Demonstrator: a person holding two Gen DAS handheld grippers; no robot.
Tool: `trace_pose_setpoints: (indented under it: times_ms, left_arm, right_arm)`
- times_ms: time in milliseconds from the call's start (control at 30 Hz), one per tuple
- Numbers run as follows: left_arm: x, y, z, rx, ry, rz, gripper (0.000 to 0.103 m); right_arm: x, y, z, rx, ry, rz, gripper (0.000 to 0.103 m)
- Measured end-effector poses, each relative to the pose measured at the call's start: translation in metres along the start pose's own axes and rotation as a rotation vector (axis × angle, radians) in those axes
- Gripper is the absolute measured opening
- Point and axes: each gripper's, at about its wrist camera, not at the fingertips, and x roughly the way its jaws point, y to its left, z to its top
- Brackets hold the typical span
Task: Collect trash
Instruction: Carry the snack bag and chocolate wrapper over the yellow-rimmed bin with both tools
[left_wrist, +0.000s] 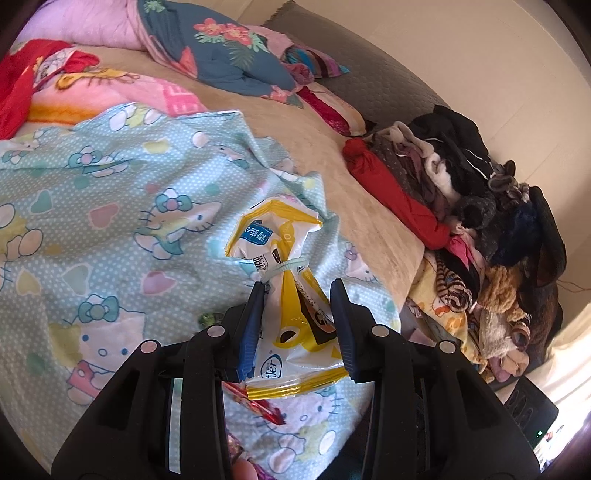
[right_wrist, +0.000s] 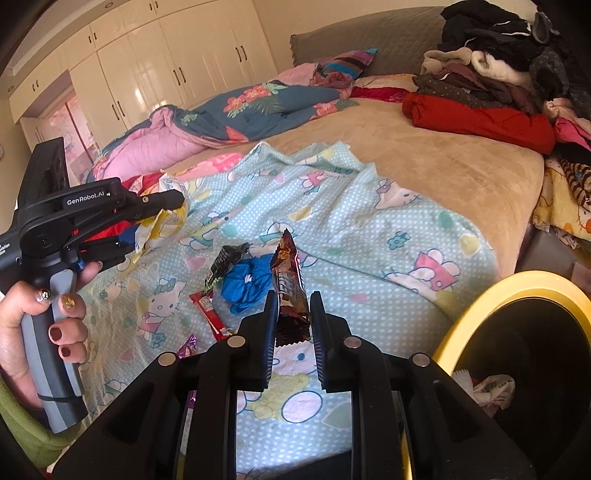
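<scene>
While both tongs grip wrappers, left tongs (left_wrist: 297, 295) a yellow bag (left_wrist: 284, 280), right tongs (right_wrist: 293, 306) a brown wrapper (right_wrist: 288, 273), scraps (right_wrist: 236, 277) remain beyond them; bin (right_wrist: 476, 306) waits right

Both wrist views look down, close, over one bed (left_wrist: 369, 155).

A home bedroom. A wide bed (right_wrist: 424, 162) with a padded headboard (right_wrist: 369, 40) carries a cartoon-print sheet (right_wrist: 369, 236), a floral quilt (right_wrist: 258, 107) and, at far right, heaped clothes (right_wrist: 491, 77). Cream built-in wardrobes (right_wrist: 155, 70) line the far left wall.
</scene>
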Motion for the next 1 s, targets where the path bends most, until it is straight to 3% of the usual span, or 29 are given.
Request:
trace_pose_setpoints:
  times_ms: [1000]
  left_arm:
    - [0.018,-0.110,-0.045,0.224,0.081,-0.087,0.029]
  right_arm:
    - [-0.079,-0.072,-0.015,0.120,-0.132,-0.079,0.018]
